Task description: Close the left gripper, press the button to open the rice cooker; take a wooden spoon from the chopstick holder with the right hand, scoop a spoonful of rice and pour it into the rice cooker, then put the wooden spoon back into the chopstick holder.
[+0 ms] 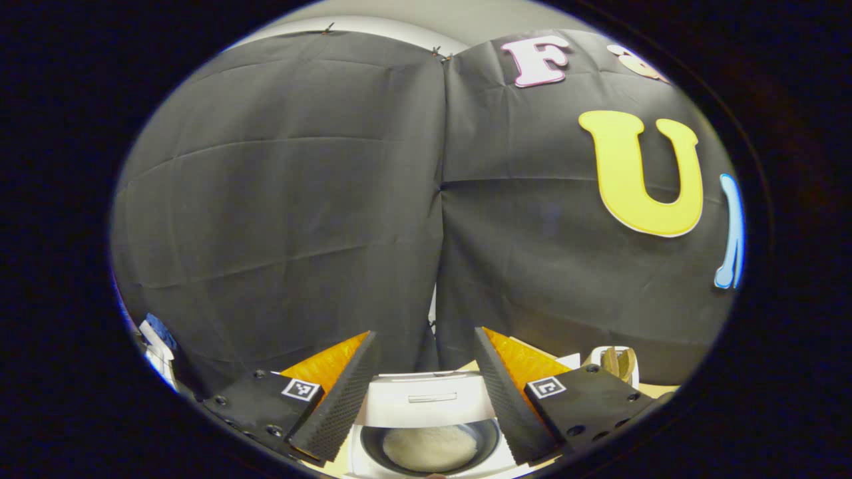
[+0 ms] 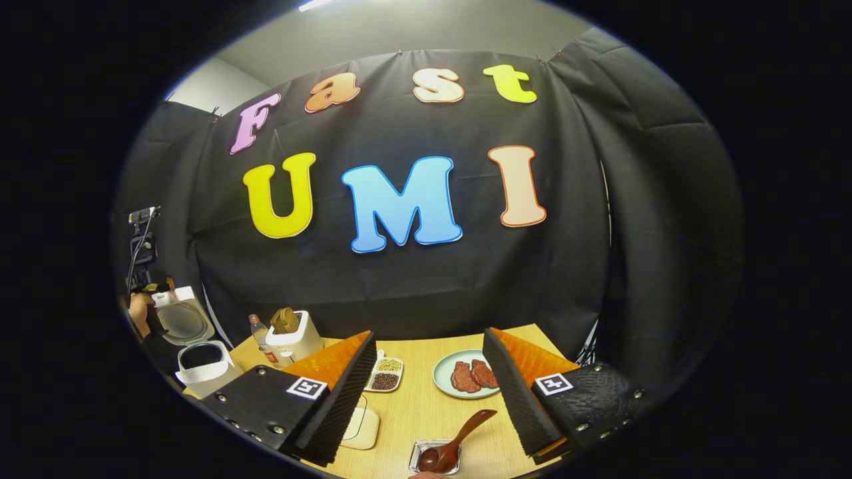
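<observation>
Black cloth hangs behind a pale wooden table, and I read my scene from its left edge across. At far left in the right gripper view stands the rice cooker, lid up, with a hand and my other tongs just beside the lid. In the left gripper view I look down on that cooker between my left gripper, its fingers spread apart and gripping nothing, and the inner pot shows a pale mound inside. Next along comes the white chopstick holder with brown utensils poking out of its top, then a divided dish of beans, a plate of meat, and nearest me a wooden spoon with its bowl resting in a small clear tray. My right gripper is spread wide too, holding nothing. I judge the step is taking up the spoon: I should close on the handle's middle, keeping the bowl level. Hard to make out: whether the tray holds rice, as the spoon's bowl covers it and the view cuts the tray's near edge. The cooker's button is not visible to me
</observation>
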